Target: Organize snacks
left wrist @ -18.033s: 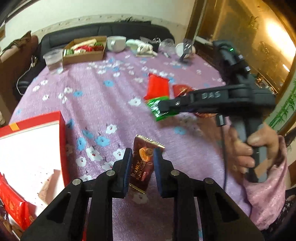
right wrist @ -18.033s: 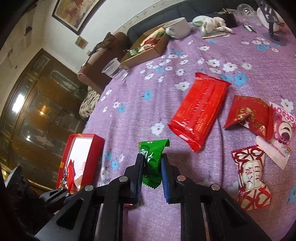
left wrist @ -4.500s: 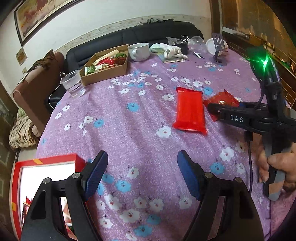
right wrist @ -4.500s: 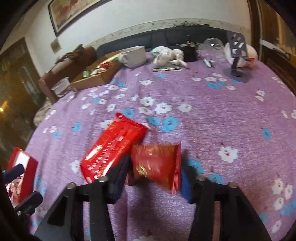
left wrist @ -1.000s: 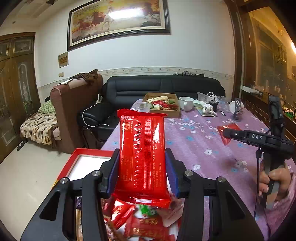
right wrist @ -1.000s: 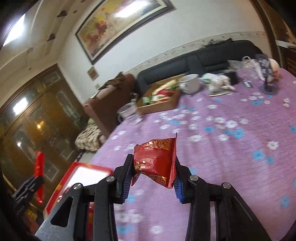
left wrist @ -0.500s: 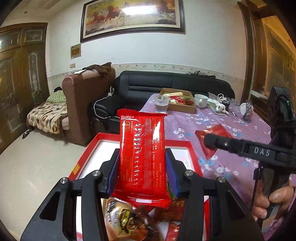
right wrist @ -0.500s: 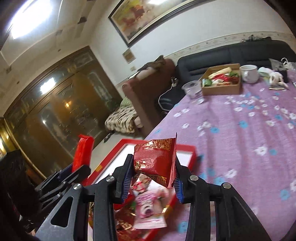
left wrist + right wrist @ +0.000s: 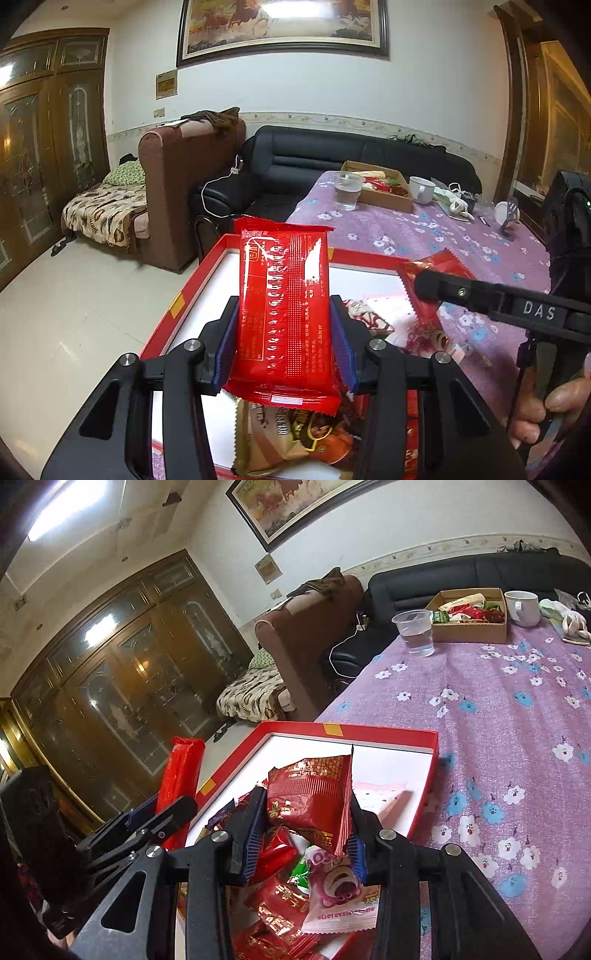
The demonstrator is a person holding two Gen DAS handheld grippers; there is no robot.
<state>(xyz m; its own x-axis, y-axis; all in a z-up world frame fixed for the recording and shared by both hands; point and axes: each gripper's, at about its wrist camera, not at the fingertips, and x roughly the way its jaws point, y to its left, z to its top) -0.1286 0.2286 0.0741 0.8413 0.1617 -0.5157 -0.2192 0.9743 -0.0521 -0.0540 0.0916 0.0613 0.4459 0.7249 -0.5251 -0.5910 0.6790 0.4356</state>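
Over the red box [image 9: 424,734] at the table's edge, we hold both grippers level. Our left gripper [image 9: 284,343] clamps a long red pack [image 9: 284,310] upright, long axis pointing away from us. Our right gripper [image 9: 303,834] pinches a crumpled dark-red packet [image 9: 314,797]. Snacks fill the box beneath; purple flowered cloth [image 9: 517,720] covers the table, a black sofa [image 9: 332,162] beyond.
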